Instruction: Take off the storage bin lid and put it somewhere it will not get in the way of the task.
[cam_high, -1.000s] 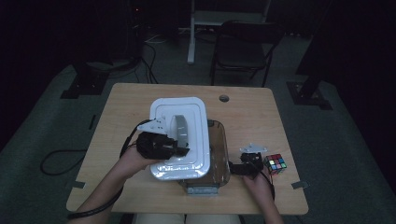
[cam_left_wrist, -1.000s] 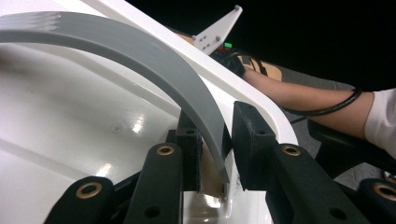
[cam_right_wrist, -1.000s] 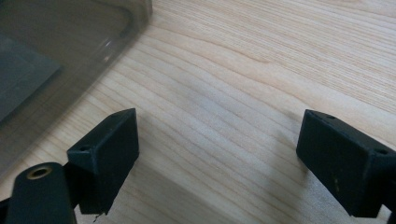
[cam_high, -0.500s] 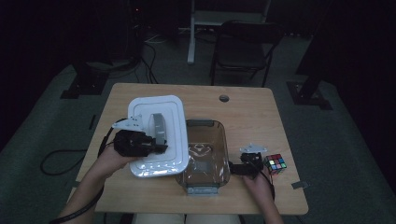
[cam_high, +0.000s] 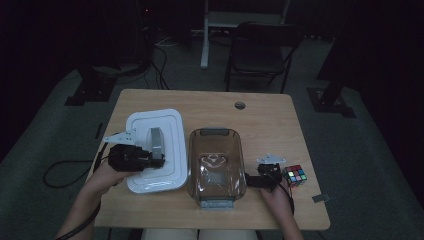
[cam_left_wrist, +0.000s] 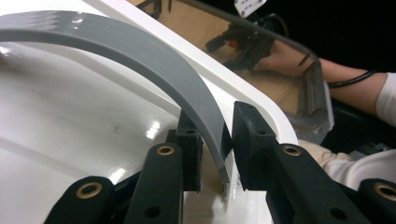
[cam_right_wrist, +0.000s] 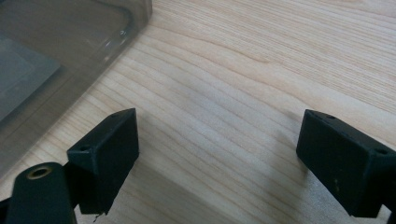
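Left gripper (cam_left_wrist: 212, 140) clamps lid handle (cam_left_wrist: 140, 60) — high view adds cube (cam_high: 294, 175).

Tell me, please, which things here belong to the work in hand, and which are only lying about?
Belong to the work:
- white lid, held by its grey handle in the left claw
- clear bin, now uncovered
- right claw, open over the table beside the bin

Lying about:
- colour cube
- folding chair
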